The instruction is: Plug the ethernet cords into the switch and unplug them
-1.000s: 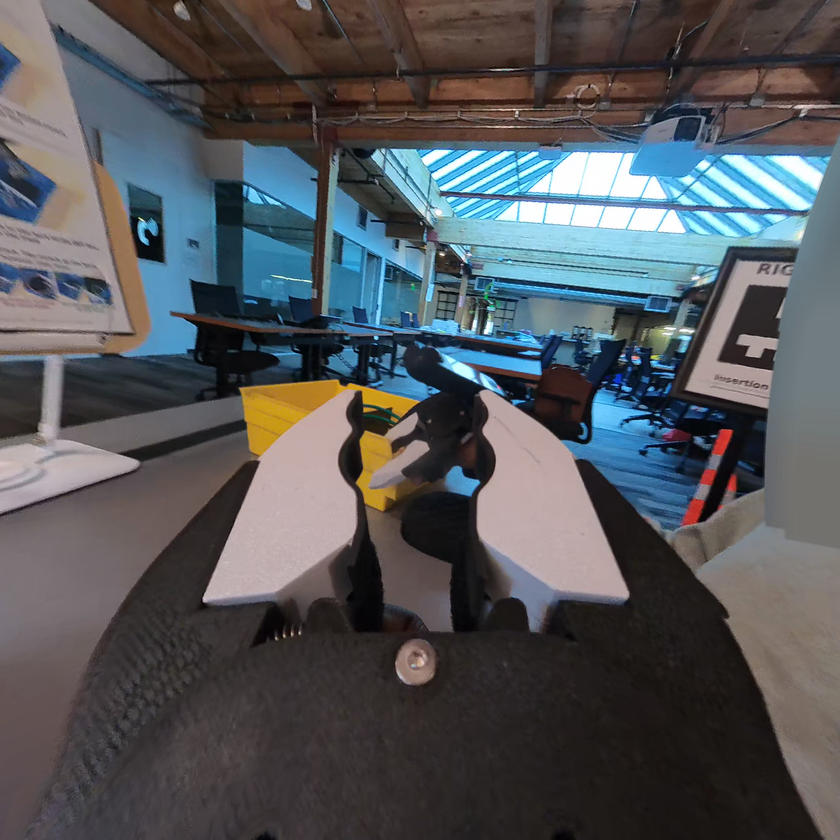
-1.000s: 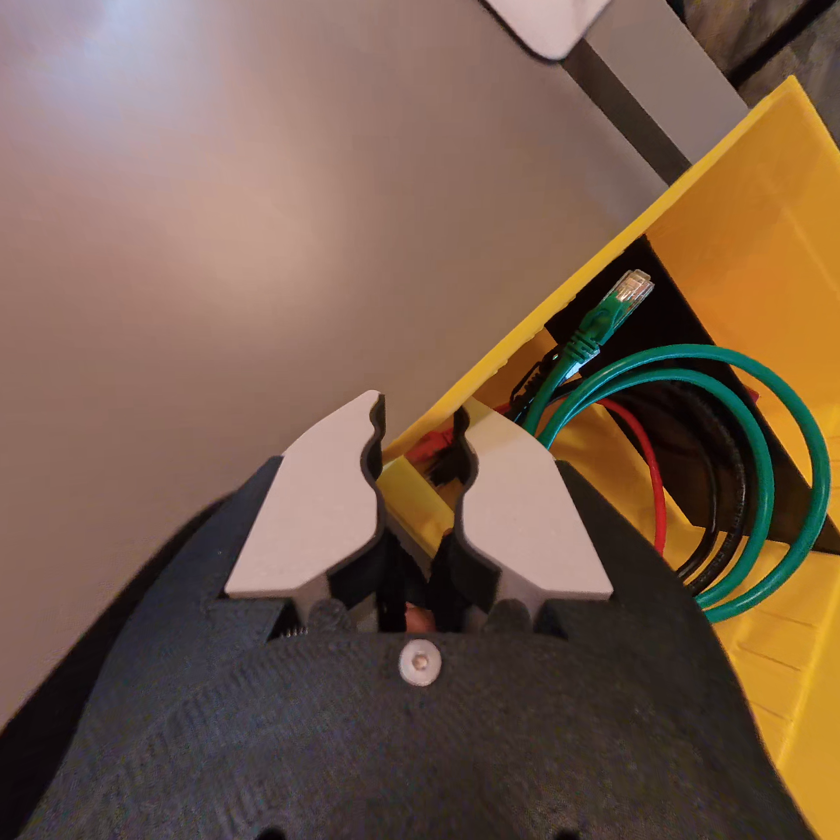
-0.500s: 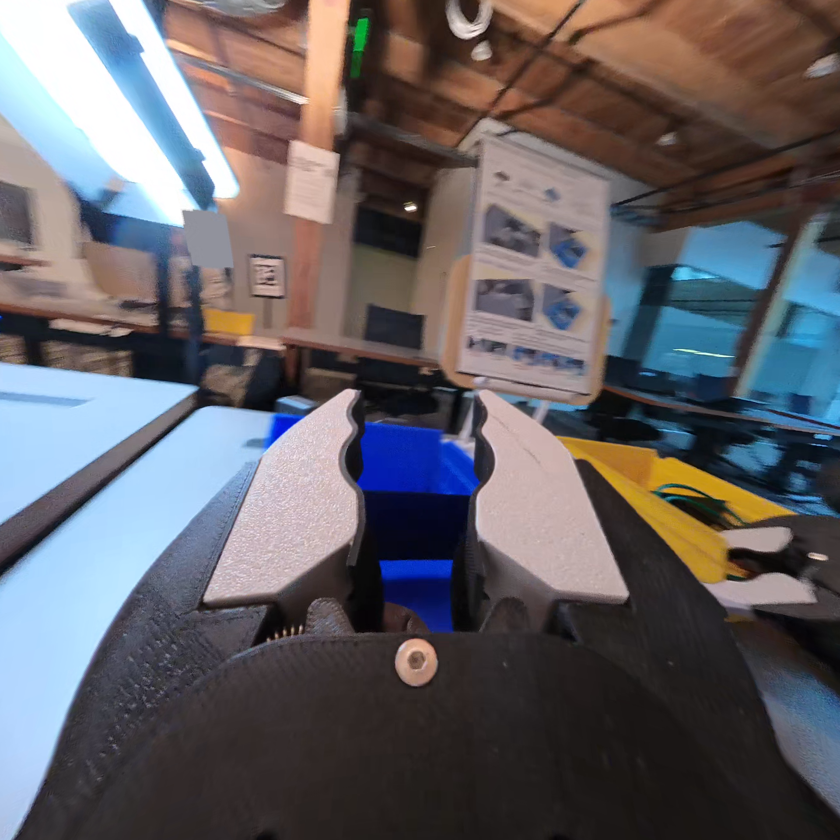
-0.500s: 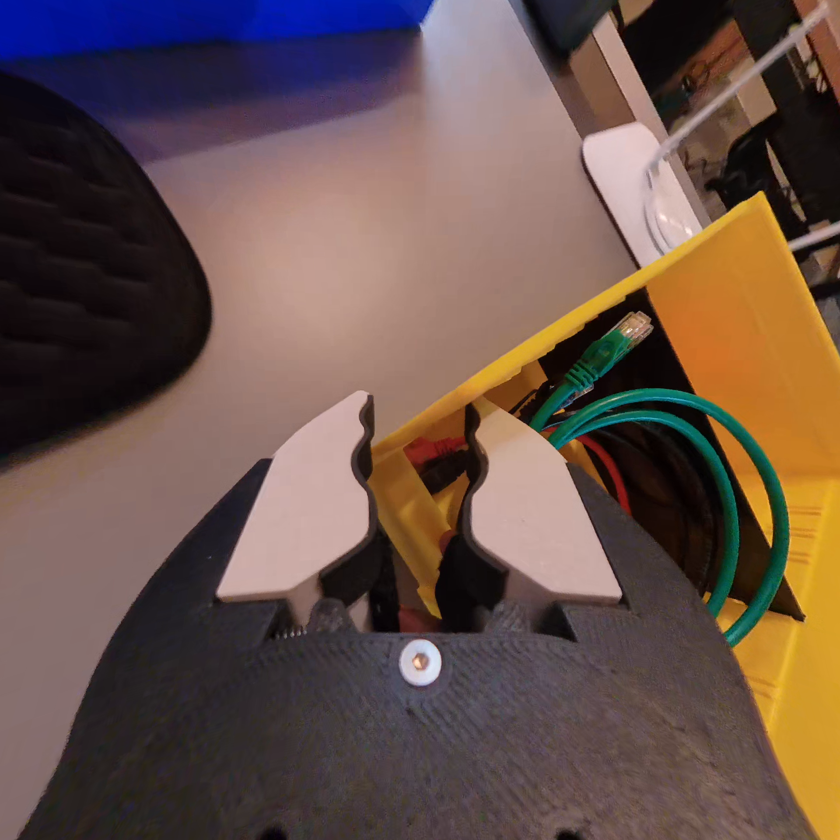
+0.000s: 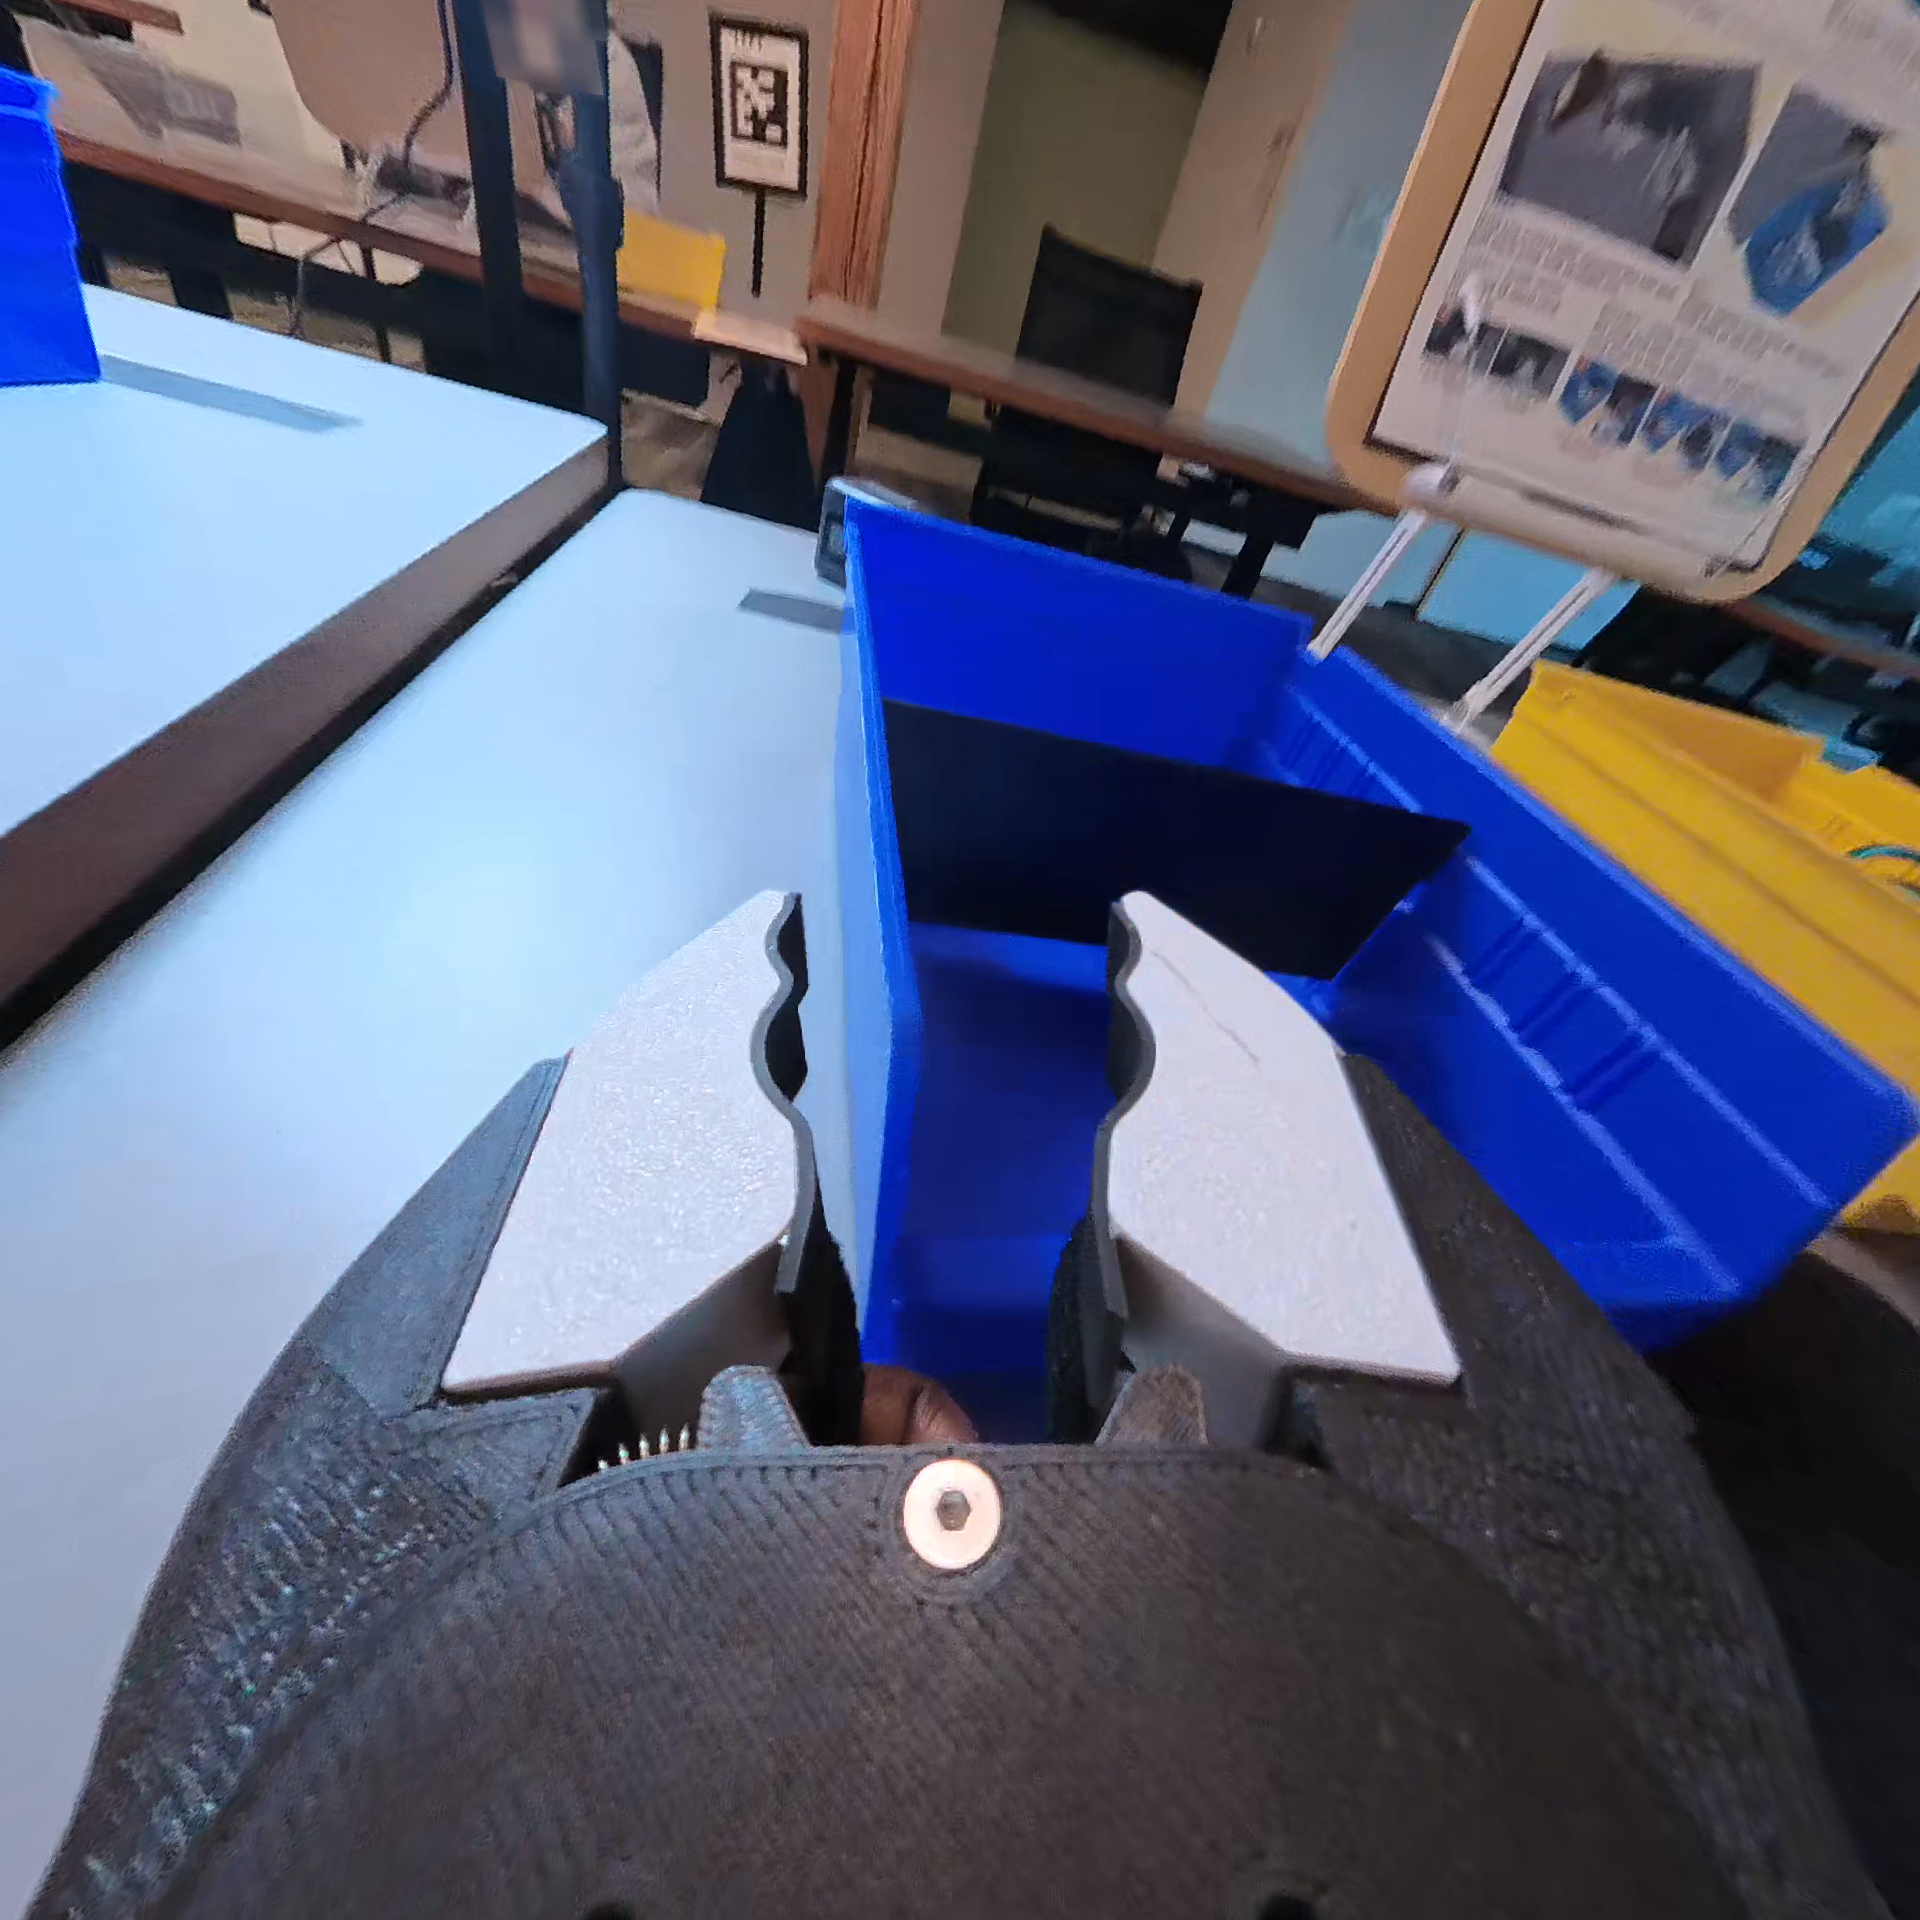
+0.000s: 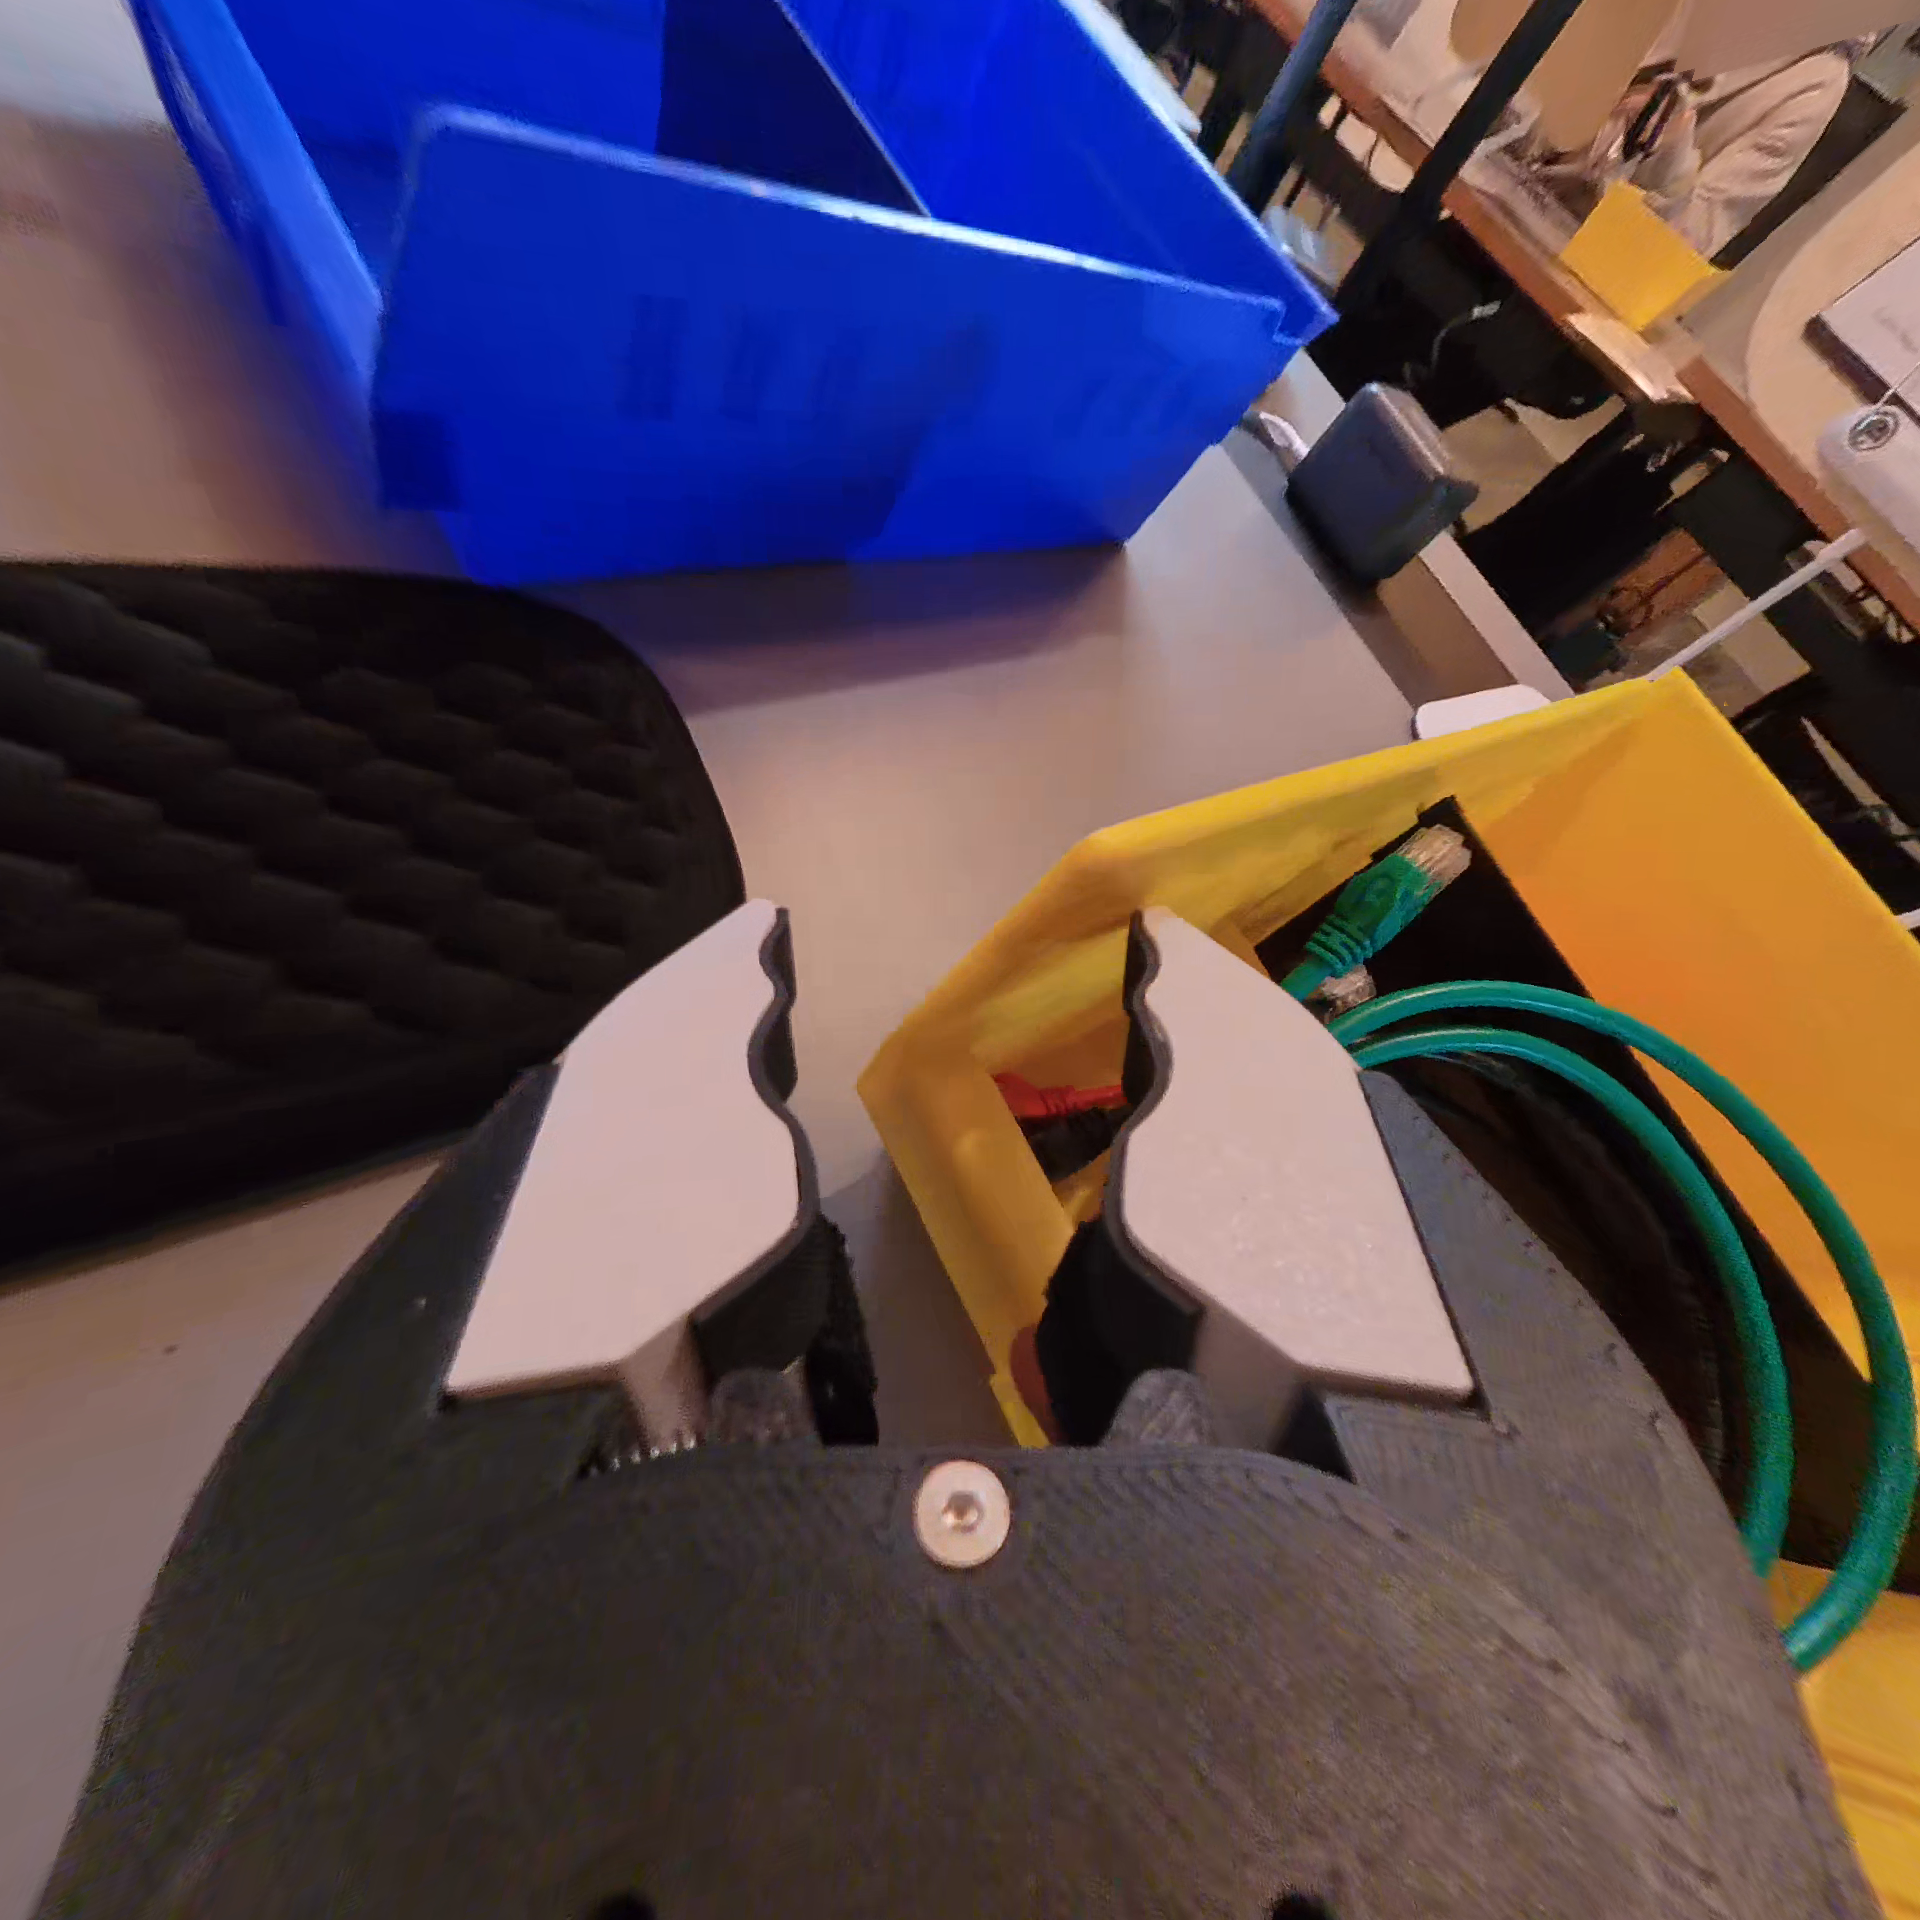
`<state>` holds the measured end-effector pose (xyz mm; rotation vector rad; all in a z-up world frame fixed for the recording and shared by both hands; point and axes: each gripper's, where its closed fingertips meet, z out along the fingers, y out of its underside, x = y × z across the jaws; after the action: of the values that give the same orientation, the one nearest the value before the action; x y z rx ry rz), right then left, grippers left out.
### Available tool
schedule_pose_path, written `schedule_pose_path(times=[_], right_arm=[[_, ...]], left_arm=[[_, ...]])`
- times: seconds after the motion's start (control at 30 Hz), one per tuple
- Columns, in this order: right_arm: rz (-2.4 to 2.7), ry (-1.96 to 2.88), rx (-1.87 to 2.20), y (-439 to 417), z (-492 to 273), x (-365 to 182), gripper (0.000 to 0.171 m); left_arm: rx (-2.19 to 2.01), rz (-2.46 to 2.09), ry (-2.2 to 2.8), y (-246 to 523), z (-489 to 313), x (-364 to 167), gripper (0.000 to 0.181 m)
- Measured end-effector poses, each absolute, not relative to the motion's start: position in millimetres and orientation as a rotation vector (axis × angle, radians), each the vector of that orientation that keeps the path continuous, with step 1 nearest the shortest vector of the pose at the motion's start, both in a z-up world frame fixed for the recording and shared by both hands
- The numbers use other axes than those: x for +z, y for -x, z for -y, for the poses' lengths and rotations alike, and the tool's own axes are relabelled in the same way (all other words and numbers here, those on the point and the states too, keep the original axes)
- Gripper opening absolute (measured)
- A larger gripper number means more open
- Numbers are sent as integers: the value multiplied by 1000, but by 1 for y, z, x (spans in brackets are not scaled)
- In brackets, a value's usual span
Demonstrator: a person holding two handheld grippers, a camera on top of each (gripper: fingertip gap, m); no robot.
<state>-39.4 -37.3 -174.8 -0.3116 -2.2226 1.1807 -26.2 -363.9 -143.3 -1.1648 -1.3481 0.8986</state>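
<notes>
Both apart, empty: left hand-held gripper [image 5: 954,1023] over smooth blue bin [image 5: 1621,1049]; right hand-held gripper [image 6: 958,1023] astride yellow bin [image 6: 1714,914] corner, beside coiled green ethernet cord [image 6: 1704,1132].

Green ethernet cord [image 6: 1714,1195] looped in yellow bin [image 6: 1714,935], plug tilted upward, red cord [image 6: 1060,1096] beneath

Wooden desks [image 5: 1091,400], black chair [image 5: 1107,312]

A blue bin [image 5: 1621,1049] is set on the grey table [image 5: 468,831], beside a black mat [image 6: 312,831].
</notes>
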Motion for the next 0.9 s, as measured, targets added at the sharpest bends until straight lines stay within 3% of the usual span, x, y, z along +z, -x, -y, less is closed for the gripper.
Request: schedule_pose_path(times=[0.1, 0.23, 0.33, 0.9], right_arm=[[2242, 327, 1156, 40, 34, -179, 59], [2283, 317, 1057, 41, 32, -192, 60], [2271, 330, 1076, 42, 31, -191, 58], [2244, 393, 1113, 50, 22, -191, 61]], left_arm=[[894, 1371, 1224, 30, 361, -154, 54], [891, 1429, 1216, 34, 362, -159, 27], [854, 1477, 1157, 35, 364, -159, 21], [687, 1401, 1181, 52, 317, -153, 53]])
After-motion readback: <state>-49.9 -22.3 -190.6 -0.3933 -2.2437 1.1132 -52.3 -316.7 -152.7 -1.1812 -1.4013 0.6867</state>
